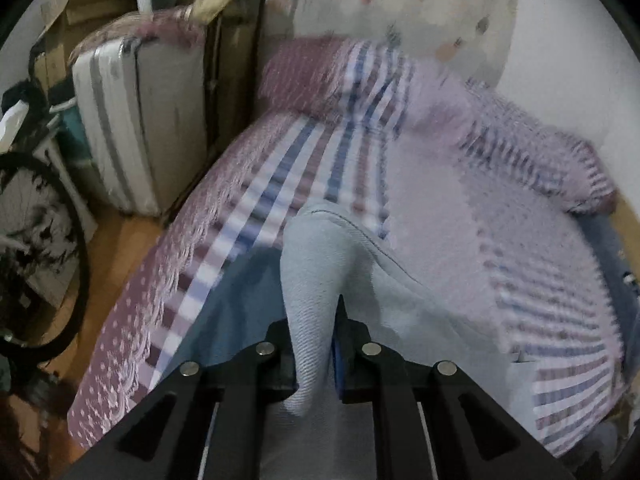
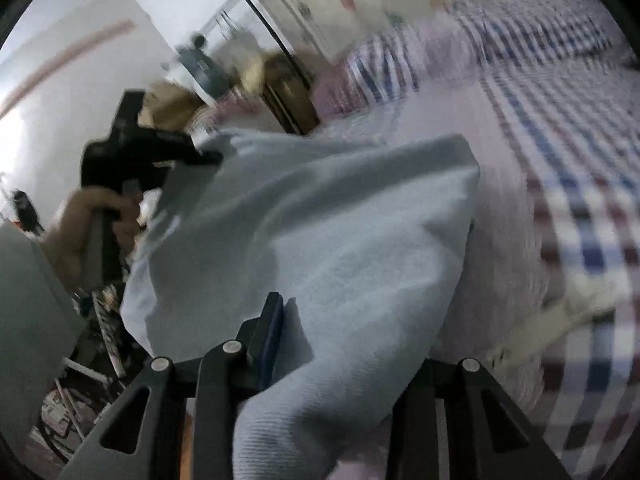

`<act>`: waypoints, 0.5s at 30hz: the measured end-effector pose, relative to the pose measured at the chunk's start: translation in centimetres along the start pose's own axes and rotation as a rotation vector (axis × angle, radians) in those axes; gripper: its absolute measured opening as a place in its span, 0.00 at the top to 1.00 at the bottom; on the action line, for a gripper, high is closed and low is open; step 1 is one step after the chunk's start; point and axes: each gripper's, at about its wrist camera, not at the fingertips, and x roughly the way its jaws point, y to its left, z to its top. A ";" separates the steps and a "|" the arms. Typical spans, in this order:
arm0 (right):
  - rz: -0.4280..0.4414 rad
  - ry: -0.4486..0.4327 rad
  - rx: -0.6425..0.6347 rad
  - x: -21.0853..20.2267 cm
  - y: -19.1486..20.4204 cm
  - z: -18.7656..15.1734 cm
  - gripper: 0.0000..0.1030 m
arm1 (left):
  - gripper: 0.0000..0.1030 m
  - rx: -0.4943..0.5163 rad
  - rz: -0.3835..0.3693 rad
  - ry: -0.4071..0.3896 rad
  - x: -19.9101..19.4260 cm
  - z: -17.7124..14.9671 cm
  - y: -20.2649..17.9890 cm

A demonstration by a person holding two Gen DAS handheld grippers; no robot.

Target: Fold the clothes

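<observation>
Both tools, left [image 1: 314,344] and right [image 2: 340,344], pinched tight on the pale-blue garment [image 2: 320,220].

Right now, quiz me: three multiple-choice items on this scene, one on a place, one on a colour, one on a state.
1. Where does the suitcase stand?
A. on the bed
B. on the floor left of the bed
C. under the garment

2. What colour is the held garment?
A. pale blue
B. red
C. black

3. How is the left gripper?
A. open and empty
B. out of sight
C. shut on the garment

Answers:
1 B, the left wrist view shows it upright beside the bed's left edge.
2 A, both views show light blue fabric.
3 C, a fold of cloth is pinched between its fingers; the right gripper grips the garment too.
</observation>
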 end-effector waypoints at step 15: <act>-0.128 0.008 -0.028 -5.9 -4.3 1.8 0.30 | 0.26 -0.235 0.119 -0.141 -5.0 -3.6 6.8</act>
